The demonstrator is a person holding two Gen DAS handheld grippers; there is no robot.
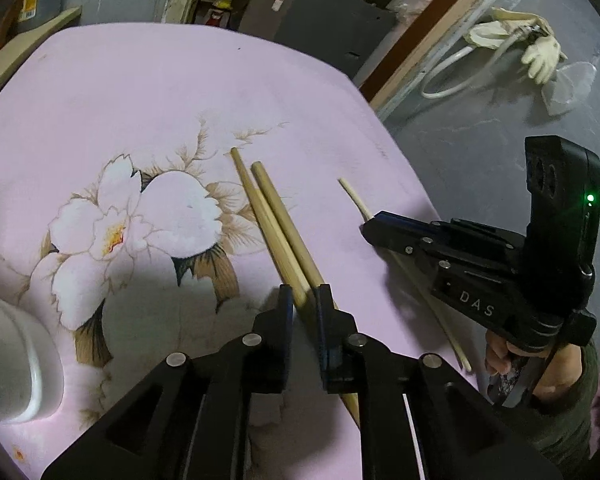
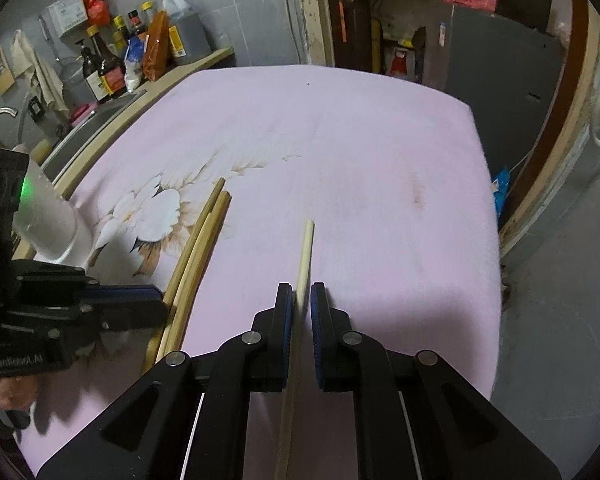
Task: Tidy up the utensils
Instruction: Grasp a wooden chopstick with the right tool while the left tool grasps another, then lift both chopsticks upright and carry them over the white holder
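Two tan wooden chopsticks (image 1: pixel 274 216) lie side by side on the pink flowered tablecloth (image 1: pixel 180 92). My left gripper (image 1: pixel 304 300) is narrowly open around their near part, with the sticks between its fingers. A thinner pale chopstick (image 2: pixel 305 252) lies to the right. My right gripper (image 2: pixel 301 300) straddles it, narrowly open, with small gaps on both sides. The right gripper (image 1: pixel 374 226) also shows in the left wrist view over the pale stick (image 1: pixel 354 198). The tan pair (image 2: pixel 202 236) and the left gripper (image 2: pixel 156 304) show in the right wrist view.
A white cylindrical holder (image 1: pixel 8 360) stands at the table's left, also in the right wrist view (image 2: pixel 48 216). A sink counter with bottles (image 2: pixel 108 68) runs along the far left. The table's right edge (image 2: pixel 492 216) drops to a grey floor.
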